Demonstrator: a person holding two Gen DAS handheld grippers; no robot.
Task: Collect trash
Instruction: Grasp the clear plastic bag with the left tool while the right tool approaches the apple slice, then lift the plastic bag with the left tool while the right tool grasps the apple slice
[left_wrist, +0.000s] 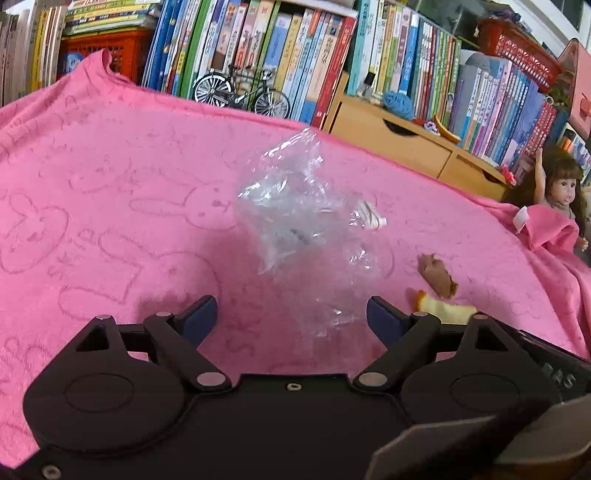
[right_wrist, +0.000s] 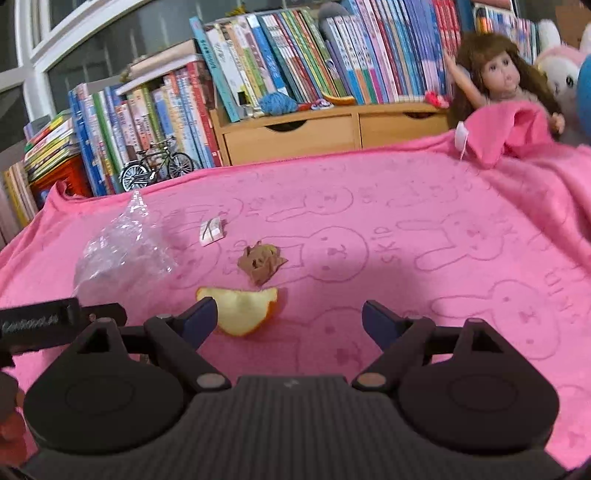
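Note:
A crumpled clear plastic bag (left_wrist: 306, 229) lies on the pink bunny-print blanket (left_wrist: 110, 206), straight ahead of my left gripper (left_wrist: 291, 314), which is open with its near edge reaching between the fingers, untouched. Beside the bag lie a small white wrapper (left_wrist: 373, 218), a brown crumpled paper (left_wrist: 437, 275) and an orange peel (left_wrist: 447, 308). In the right wrist view my right gripper (right_wrist: 288, 315) is open above the blanket (right_wrist: 443, 258). The orange peel (right_wrist: 243, 310) lies just by its left finger. Farther off are the brown paper (right_wrist: 262, 262), the white wrapper (right_wrist: 211, 229) and the plastic bag (right_wrist: 122, 247).
Rows of books (left_wrist: 258, 55), a toy bicycle (left_wrist: 242, 94) and a wooden drawer unit (left_wrist: 406, 144) stand behind the blanket. A doll (right_wrist: 506, 85) sits at the blanket's right corner. The left gripper's body (right_wrist: 55, 321) shows at the right view's left edge.

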